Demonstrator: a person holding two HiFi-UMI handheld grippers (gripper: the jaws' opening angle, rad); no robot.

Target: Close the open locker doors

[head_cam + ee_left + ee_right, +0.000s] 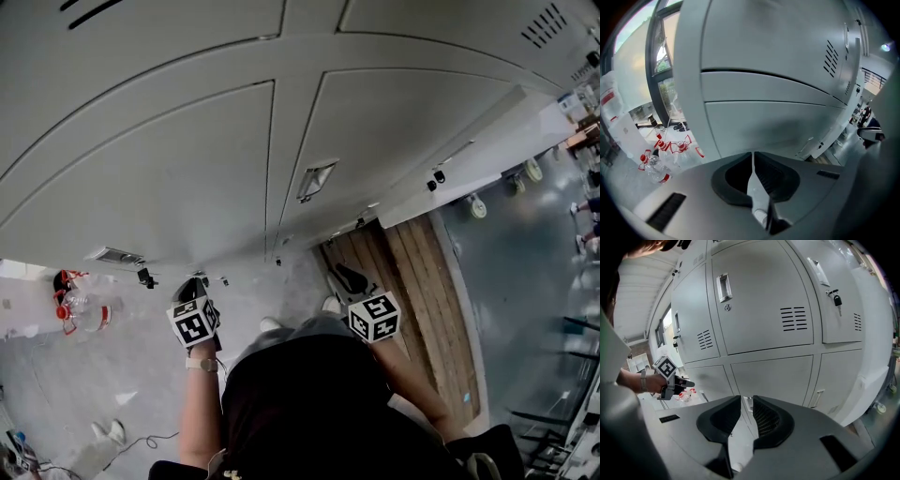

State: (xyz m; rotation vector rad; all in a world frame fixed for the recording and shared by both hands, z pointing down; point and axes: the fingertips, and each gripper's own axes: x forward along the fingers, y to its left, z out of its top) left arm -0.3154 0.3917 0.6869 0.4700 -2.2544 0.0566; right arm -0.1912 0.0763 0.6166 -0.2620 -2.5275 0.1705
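Note:
A bank of grey lockers fills the head view, and its doors in front of me lie flush. In the right gripper view a door at the upper right, with a key in its lock, appears to stand slightly ajar. My left gripper is low in front of the left lower door. Its jaws meet at the tips and hold nothing. My right gripper points at the middle lower door; it is open by a narrow gap and empty. The left gripper also shows at the left of the right gripper view.
Plastic water bottles with red labels lie on the floor left of the lockers, below a window. A strip of wooden boards runs along the floor at the right. A pair of pale shoes and a cable lie at the lower left.

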